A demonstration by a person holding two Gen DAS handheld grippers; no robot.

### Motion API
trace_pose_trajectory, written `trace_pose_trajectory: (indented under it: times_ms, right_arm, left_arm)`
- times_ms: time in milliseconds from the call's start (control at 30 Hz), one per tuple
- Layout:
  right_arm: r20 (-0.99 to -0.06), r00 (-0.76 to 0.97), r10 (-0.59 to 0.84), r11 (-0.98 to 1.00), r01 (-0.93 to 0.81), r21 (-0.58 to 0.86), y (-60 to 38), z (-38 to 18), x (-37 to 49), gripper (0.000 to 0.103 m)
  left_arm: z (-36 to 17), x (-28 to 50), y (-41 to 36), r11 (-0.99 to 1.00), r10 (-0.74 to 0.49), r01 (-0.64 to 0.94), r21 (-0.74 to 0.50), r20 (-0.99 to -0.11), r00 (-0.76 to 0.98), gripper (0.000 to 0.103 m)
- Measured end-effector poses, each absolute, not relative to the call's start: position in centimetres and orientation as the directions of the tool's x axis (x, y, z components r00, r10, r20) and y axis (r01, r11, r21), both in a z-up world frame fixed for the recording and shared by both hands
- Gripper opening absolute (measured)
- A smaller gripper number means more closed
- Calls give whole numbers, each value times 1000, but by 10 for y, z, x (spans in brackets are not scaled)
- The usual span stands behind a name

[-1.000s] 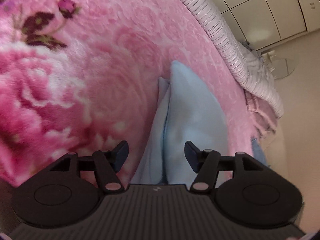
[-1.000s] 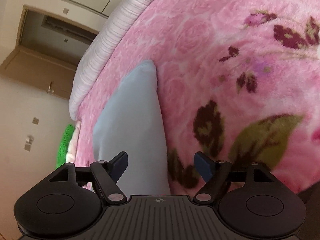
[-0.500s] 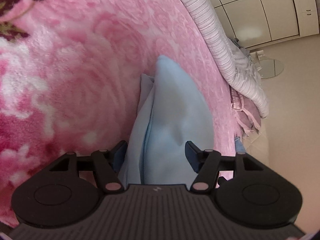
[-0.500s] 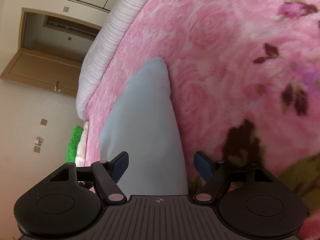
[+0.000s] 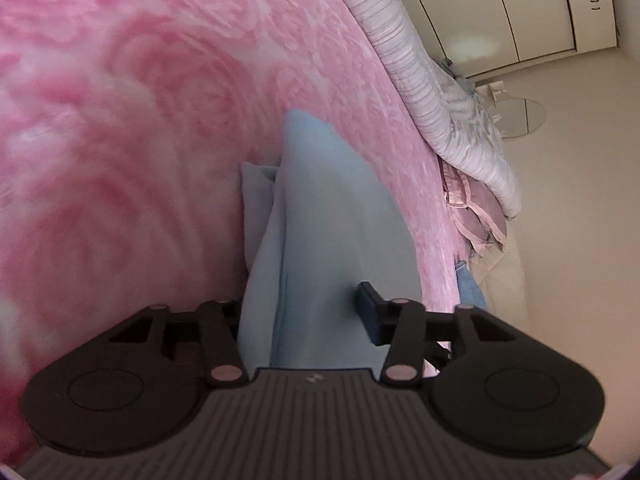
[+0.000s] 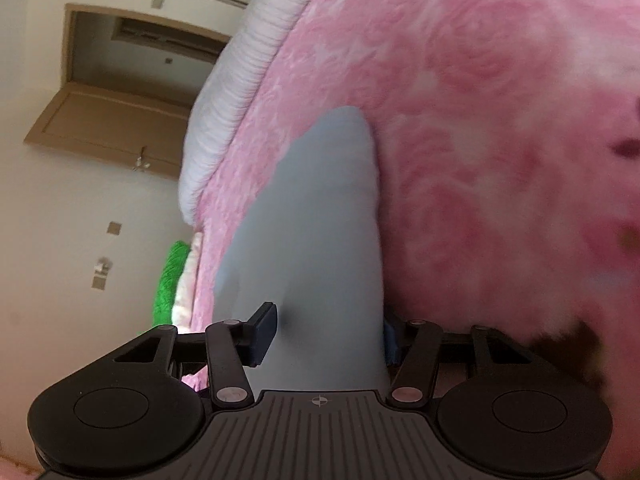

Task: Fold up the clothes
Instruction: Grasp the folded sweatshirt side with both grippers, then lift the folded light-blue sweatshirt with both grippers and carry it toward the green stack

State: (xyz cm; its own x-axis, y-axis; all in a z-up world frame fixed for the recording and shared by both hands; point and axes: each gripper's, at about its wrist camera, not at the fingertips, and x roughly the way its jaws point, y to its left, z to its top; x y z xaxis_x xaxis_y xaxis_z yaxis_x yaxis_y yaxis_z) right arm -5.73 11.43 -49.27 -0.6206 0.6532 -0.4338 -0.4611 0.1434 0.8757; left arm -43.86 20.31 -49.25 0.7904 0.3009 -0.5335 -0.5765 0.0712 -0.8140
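Left gripper (image 5: 304, 314), right gripper (image 6: 326, 330): both closing around light-blue garment (image 5: 332, 220), not yet clamped; pink blanket (image 5: 120, 120) beneath.

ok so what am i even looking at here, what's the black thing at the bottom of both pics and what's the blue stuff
Each picture comes from a small wide-angle camera fixed on a hand-held claw; a person carries one in each hand. The black shape at the bottom is the claw itself, seen from behind. One picture looks along the left claw, the other along the right claw. Both look over a bed covered by a pink flowered blanket. On it lies a pale blue garment, partly folded. Both claws are closing with the blue cloth between their fingers, each at one end of the garment's near edge. Whether either already pinches the cloth firmly is hard to tell.
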Motion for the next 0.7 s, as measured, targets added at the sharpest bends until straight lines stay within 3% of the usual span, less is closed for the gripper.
trace_pose_trajectory:
  times_ms: [67, 133, 233, 500, 700]
  right_arm:
    - [-428, -630, 648, 105, -482, 870, 123, -493, -64, 55]
    - [-448, -622, 642, 85, -524, 848, 128, -493, -69, 39]
    - [-452, -623, 638, 132, -489, 862, 126, -497, -67, 29]
    - [-625, -592, 510, 340, -529, 778, 160, -444, -77, 22]
    - [-635, -592, 497, 364, -522, 772, 179, -349, -112, 22]
  left_arm:
    - [-495, -433, 207, 92, 295, -576, -812, -530, 795, 32]
    - [-497, -434, 208, 87, 293, -573, -815, -529, 796, 27]
    - [-498, -435, 209, 56, 290, -565, -823, -527, 798, 20]
    - [-455, -442, 225, -128, 252, -516, -847, -531, 809, 14]
    - [-363, -489, 242, -165, 261, -496, -852, -523, 811, 14]
